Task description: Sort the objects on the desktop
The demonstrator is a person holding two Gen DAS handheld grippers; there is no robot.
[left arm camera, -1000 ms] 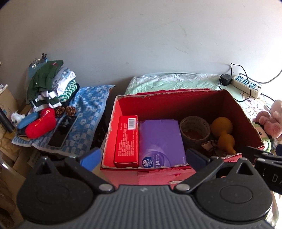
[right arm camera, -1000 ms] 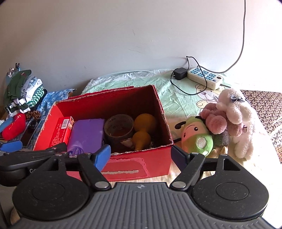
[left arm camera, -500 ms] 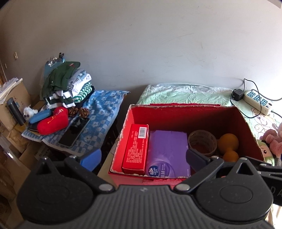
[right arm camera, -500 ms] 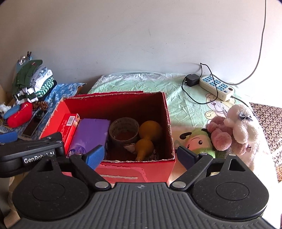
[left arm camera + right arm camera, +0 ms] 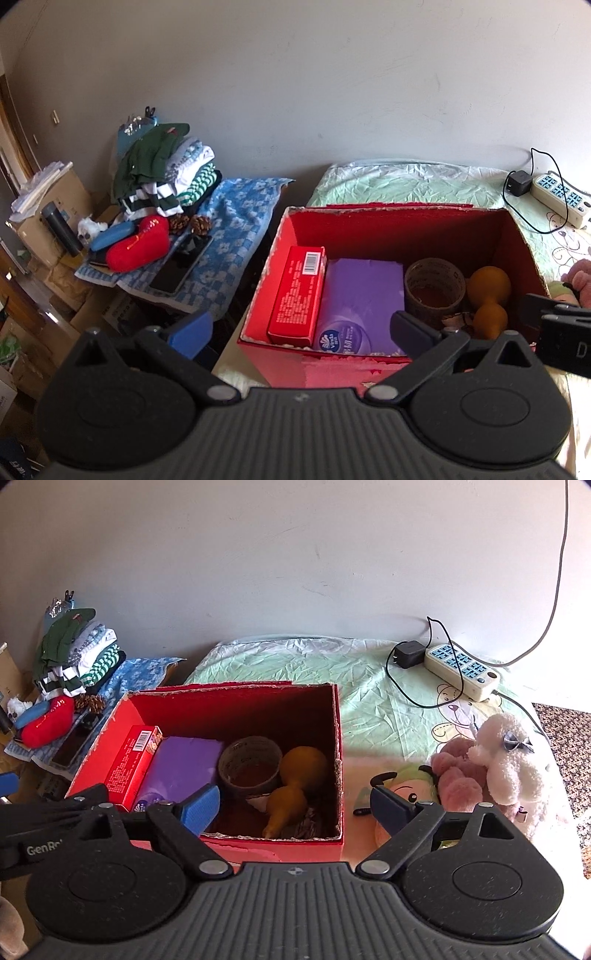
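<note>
Left gripper (image 5: 301, 330): jaws spread wide, holding nothing, touching nothing, hovering at the near left corner of the red box (image 5: 402, 221). Right gripper (image 5: 295, 806): jaws spread wide, empty, hovering at the box's near right corner. Inside the box, left to right: red carton (image 5: 297, 295) against the left wall, purple tissue pack (image 5: 360, 304) beside it, tape roll (image 5: 434, 284), orange gourd (image 5: 487, 295) near the right wall. Right of the box: plush toys (image 5: 491, 768) on the green sheet (image 5: 332, 661). Beyond the box, far right: power strip (image 5: 463, 670).
</note>
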